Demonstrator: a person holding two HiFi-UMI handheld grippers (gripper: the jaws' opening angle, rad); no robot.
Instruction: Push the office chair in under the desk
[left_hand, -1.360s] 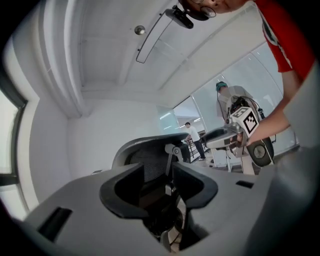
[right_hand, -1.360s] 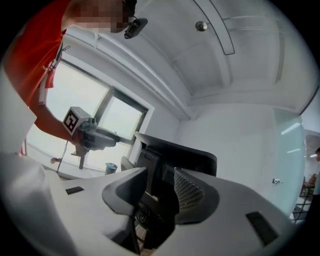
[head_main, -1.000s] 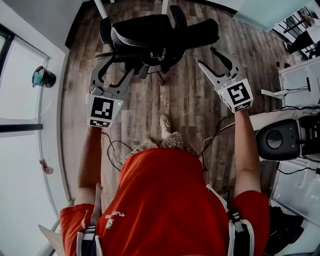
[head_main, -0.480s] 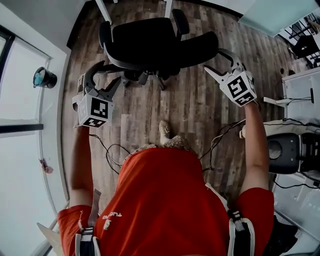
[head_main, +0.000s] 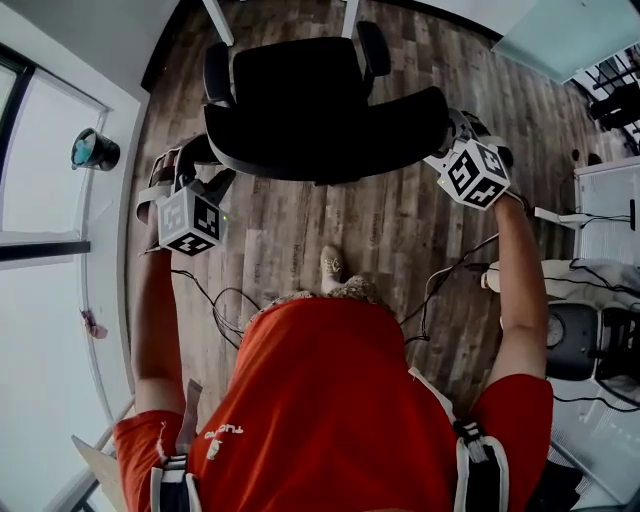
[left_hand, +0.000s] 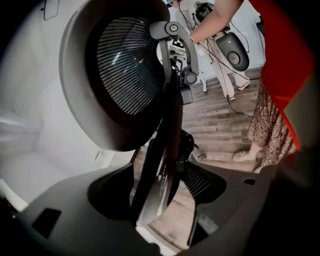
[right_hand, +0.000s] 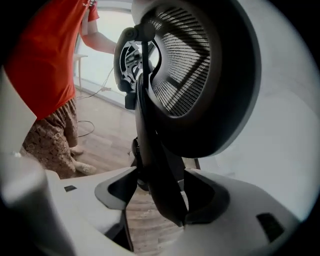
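While their jaws have just been opening and now stand wide apart, we hold the left gripper (head_main: 190, 165) and right gripper (head_main: 468, 128) astride opposite edges of the black mesh-backed office chair (head_main: 310, 100), with its backrest rim between each pair. Its seat faces two white desk legs (head_main: 218, 22). Thin black cables (head_main: 213, 298) trail over the wooden plank floor (head_main: 390, 220) by our feet. A dark rounded machine (head_main: 572, 340) sits to our right.

Bright, even daylight throughout, heavy fisheye bending with dark corners, left tongs (left_hand: 165, 200) and right tongs (right_hand: 165, 200) softly blurred
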